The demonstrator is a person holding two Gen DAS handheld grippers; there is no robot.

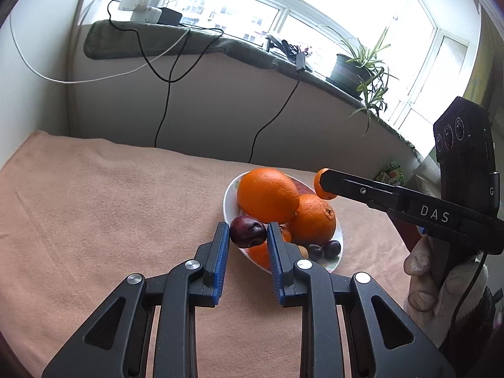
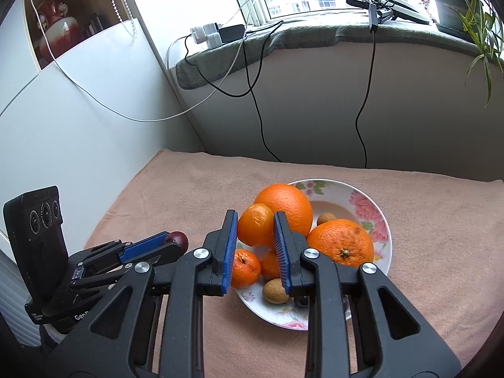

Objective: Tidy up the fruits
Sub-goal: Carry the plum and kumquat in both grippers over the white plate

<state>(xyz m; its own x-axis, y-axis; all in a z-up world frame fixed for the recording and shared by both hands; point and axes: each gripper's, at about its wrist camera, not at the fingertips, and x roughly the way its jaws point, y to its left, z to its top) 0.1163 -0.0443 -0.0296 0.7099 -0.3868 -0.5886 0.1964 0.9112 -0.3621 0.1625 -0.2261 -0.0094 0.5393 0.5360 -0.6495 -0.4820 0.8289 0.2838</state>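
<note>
Orange fruit: two large oranges (image 2: 285, 208) on plate (image 2: 382, 220); left hand-held gripper (image 1: 248, 233) pinching plum (image 1: 247, 231), right hand-held gripper (image 2: 255, 225) pinching mandarin (image 2: 255, 225).

Right gripper (image 2: 255, 230) in the foreground, blue pads clamped on a small tangerine (image 2: 255, 225), held up in front of a floral plate (image 2: 378, 217). On the plate: a large orange (image 2: 288, 204) at the back, a second orange (image 2: 341, 242) to its right, two more tangerines (image 2: 245, 267) low at the near side, a brownish round fruit (image 2: 275, 290) by the near rim and another (image 2: 326, 219) between the oranges. Plate resting on a peach cloth (image 2: 189, 195). At lower left, left gripper (image 2: 176, 240) pinching a dark plum (image 2: 179, 239), off the plate. Behind, a sill with chargers (image 2: 209, 36), hanging cables and a potted plant (image 2: 456, 3).
</note>
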